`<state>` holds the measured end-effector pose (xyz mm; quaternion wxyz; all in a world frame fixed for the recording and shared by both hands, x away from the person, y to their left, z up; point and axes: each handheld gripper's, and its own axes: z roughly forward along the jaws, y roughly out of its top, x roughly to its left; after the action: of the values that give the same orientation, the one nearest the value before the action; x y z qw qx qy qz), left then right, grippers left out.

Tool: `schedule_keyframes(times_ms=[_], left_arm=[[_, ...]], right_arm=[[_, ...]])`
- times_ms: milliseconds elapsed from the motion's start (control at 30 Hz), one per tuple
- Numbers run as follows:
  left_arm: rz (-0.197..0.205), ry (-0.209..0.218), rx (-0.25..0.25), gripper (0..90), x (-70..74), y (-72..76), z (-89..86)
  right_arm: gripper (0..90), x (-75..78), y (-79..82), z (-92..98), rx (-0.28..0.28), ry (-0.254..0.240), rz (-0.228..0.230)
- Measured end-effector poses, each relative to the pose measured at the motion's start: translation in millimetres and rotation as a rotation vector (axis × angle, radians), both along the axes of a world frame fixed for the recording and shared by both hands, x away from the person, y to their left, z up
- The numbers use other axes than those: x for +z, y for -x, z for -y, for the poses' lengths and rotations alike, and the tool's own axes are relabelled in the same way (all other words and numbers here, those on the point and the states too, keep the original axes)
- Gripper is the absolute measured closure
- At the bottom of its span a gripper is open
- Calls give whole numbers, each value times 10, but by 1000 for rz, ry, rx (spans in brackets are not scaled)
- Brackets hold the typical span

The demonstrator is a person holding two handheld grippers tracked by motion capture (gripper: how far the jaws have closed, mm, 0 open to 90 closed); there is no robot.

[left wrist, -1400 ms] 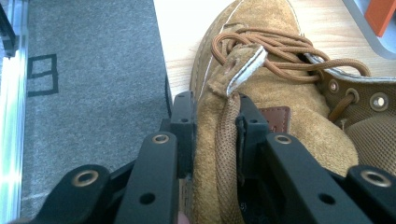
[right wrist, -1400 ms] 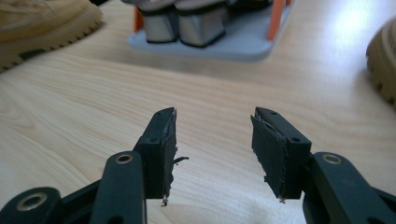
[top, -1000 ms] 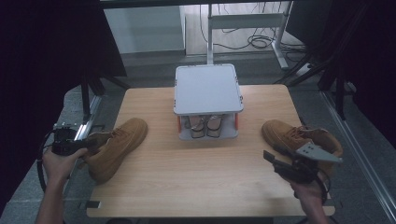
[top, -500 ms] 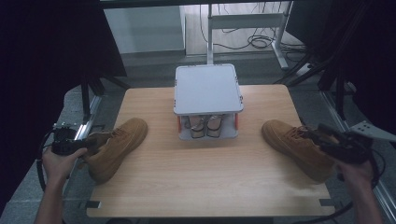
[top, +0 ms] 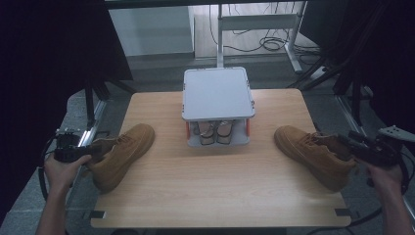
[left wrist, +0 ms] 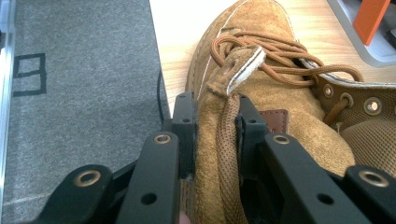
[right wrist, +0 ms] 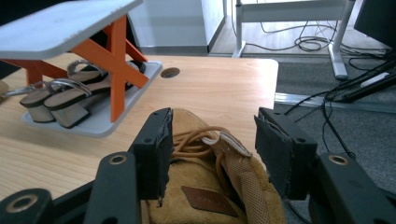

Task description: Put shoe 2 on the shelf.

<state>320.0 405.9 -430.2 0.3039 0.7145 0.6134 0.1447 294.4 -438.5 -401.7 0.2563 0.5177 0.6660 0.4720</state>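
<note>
Since a second ago, your right gripper (top: 348,142) has swung from the bench's (top: 215,196) near right edge out to the right boot's (top: 313,155) heel; its jaws now straddle the collar, wide, not pressing. Your left gripper (top: 92,152) hasn't moved, clamped on the left boot's (top: 122,156) heel tab at the bench's left edge. The grey rack (top: 218,93) at centre holds sandals (top: 213,132) on its lower shelf.

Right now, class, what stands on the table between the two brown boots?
In the high view, a small grey shoe rack holding sandals stands between the left boot and the right boot.
</note>
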Motion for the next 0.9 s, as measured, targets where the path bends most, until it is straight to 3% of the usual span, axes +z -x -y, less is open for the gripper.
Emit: schedule_keyframes(times_ms=[167, 267, 367, 900], left_arm=[[2, 0, 5, 745, -2, 0, -1], [3, 1, 7, 744, -3, 1, -2], [4, 1, 6, 744, -4, 2, -1], [-2, -7, 7, 740, 2, -1, 5]], right_arm=[[467, -54, -72, 7, -1, 12, -25], [464, -87, -136, 27, -13, 62, -49], [465, -115, -195, 73, -17, 71, -78], [510, -215, -402, 54, 40, 167, -220]])
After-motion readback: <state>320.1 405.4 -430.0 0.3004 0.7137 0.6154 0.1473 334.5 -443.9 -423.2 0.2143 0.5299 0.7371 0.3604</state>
